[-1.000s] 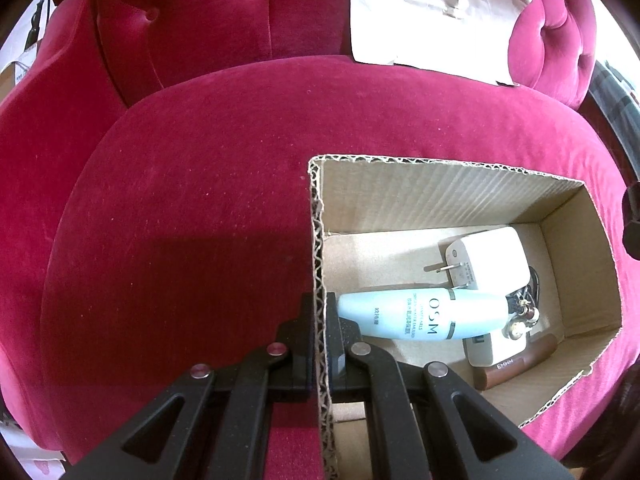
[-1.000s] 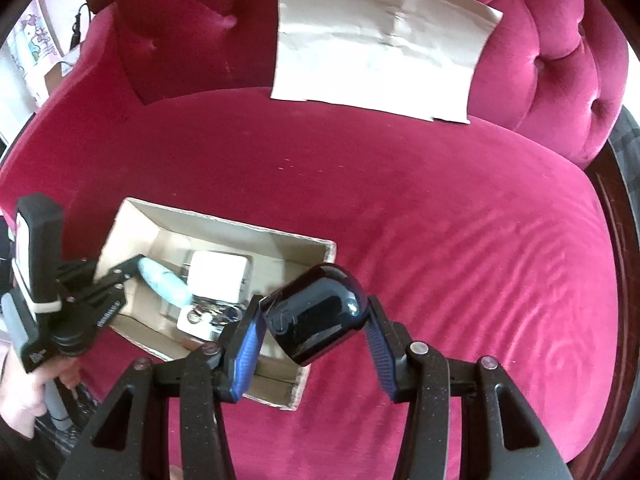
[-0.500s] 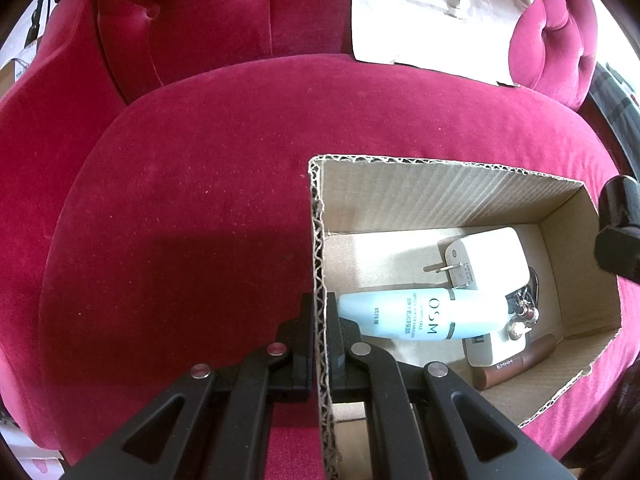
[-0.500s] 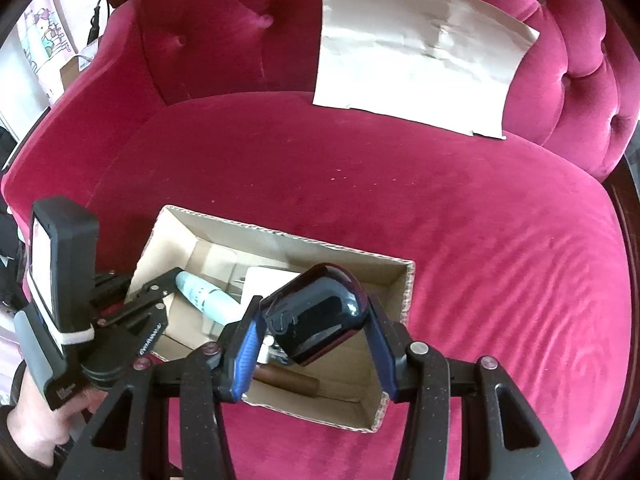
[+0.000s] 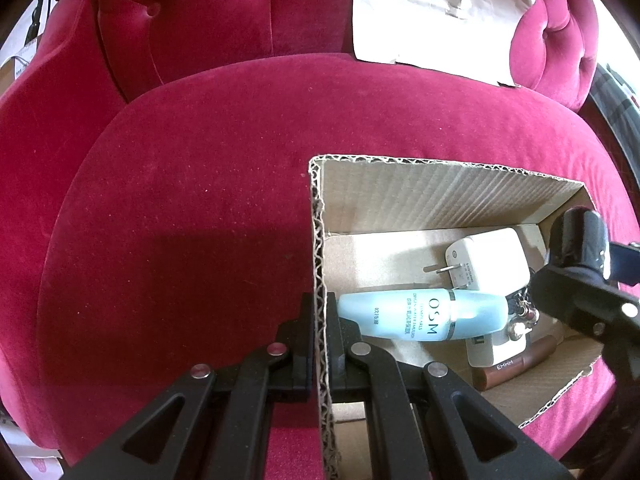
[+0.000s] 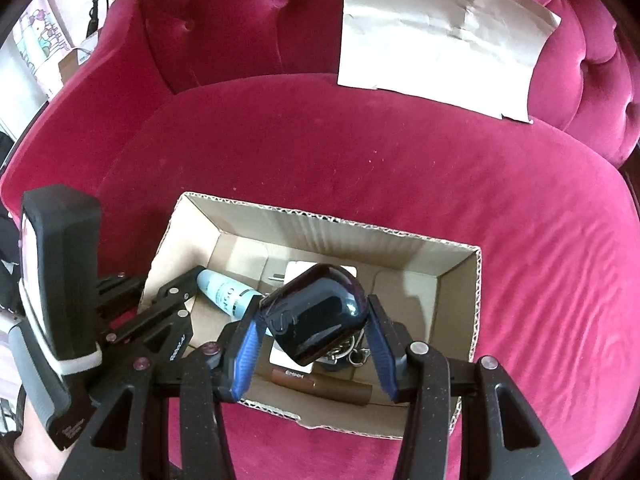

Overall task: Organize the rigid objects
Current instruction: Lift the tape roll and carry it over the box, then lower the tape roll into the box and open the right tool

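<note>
One black case between tool fingers.

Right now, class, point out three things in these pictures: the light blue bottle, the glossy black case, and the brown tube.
light blue bottle [image 5: 420,316]: left wrist view, on its printed label.
glossy black case [image 6: 316,314]: right wrist view, on its shiny top face.
brown tube [image 6: 324,383]: right wrist view, mid-length on its body.

The pale blue bottle in the box read "OSM", the brown tube beside it "EMWM", and the glossy black case bore an "S".
</note>
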Demonstrator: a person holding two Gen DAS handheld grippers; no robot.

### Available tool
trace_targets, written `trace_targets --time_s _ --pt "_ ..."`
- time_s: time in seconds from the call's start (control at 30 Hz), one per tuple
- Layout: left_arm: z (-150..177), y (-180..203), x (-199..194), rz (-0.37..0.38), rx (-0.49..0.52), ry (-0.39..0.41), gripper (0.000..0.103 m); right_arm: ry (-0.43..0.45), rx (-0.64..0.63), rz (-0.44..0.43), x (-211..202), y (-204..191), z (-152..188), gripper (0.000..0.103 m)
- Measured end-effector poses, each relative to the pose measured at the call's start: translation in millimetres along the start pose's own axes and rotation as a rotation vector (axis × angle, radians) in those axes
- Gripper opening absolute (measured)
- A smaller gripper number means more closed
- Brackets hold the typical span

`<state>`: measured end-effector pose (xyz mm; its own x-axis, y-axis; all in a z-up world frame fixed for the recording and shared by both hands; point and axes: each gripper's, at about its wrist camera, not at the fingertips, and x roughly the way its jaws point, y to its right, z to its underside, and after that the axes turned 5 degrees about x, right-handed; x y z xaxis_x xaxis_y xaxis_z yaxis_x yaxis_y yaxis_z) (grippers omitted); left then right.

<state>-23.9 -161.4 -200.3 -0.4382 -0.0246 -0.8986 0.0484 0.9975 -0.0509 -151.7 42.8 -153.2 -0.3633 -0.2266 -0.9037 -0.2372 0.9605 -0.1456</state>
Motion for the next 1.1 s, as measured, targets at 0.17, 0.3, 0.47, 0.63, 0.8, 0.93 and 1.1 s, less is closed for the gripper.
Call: trace_targets --time_s 0.17,0.3,0.47,0.63,0.8,0.93,1.1 --pt "1.5 1.4 -0.3 0.000 0.001 0.000 0.003 0.001 0.008 -0.006 4.4 -3.0 1.8 0.052" --pt "-0.3 0.7 0.6 0.000 0.000 0.000 0.003 0.013 0.019 -0.021 2.8 -3.2 0.2 0.052" --pt "2.3 -0.9 -0.8 0.002 -0.001 0.000 0.003 0.031 0.026 -0.024 0.0 -3.2 -2.8 0.058" --pt "2.6 2.3 -0.2 0.002 -0.001 0.000 0.003 0.069 0.034 0.018 -7.0 1.3 -5.7 0.102" --pt "3.9 9.0 0.3 0.002 0.000 0.000 0.003 0.053 0.035 0.052 -4.7 7.3 -7.9 0.103" --pt "4.0 15.3 0.9 -0.002 0.001 -0.001 0.003 0.043 0.035 0.057 -2.5 9.1 -6.8 0.103" --pt "5.3 24.1 1.1 -0.003 -0.001 -0.002 0.003 0.039 0.044 0.065 -2.5 12.6 -3.9 0.103"
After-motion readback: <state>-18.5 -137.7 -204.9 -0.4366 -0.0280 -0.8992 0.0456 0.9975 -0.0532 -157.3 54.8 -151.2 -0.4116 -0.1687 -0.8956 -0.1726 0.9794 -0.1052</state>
